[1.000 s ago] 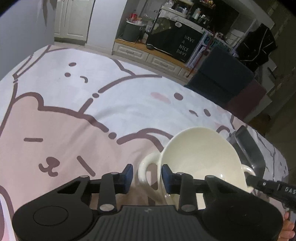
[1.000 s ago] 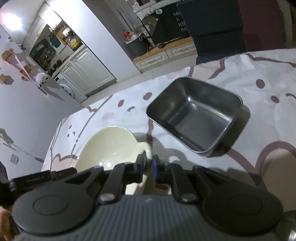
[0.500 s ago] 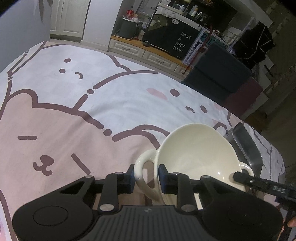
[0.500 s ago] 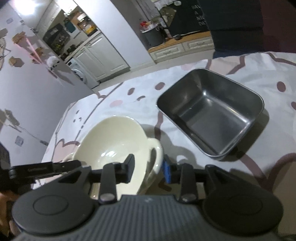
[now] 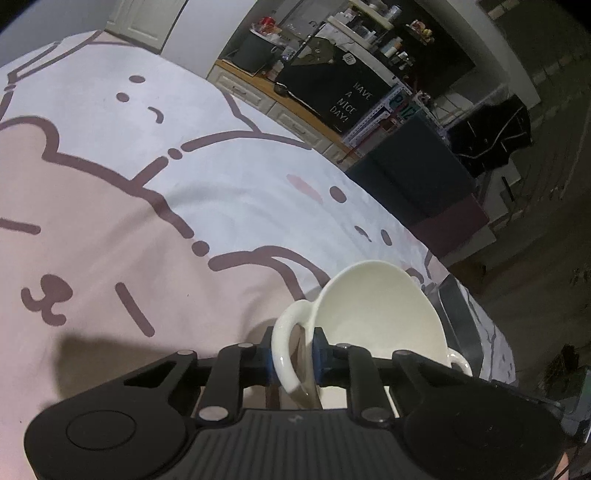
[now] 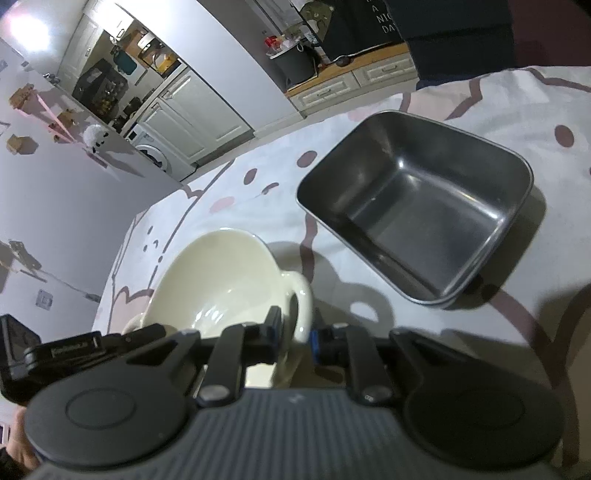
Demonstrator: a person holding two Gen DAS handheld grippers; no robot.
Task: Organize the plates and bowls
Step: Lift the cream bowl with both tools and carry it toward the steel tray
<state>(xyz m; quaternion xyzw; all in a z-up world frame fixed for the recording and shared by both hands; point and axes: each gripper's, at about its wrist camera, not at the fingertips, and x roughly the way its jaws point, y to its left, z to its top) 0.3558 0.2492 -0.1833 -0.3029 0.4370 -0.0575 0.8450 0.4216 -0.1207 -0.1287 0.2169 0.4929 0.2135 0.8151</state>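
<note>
Prob. a home kitchen: washing machine, cabinets, cluttered shelves.

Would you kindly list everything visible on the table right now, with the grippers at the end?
two-handled bowl: one, cream, held tilted above the tablecloth by both handles.
steel tray: one, dark grey metal, rectangular, empty, on the tablecloth beyond the bowl's right side.
tablecloth: one, pink and white with brown cartoon bears, covering the table.
left gripper: one, black with blue pads, shut on the bowl's left handle.
right gripper: one, black with blue pads, shut on the bowl's right handle.
</note>
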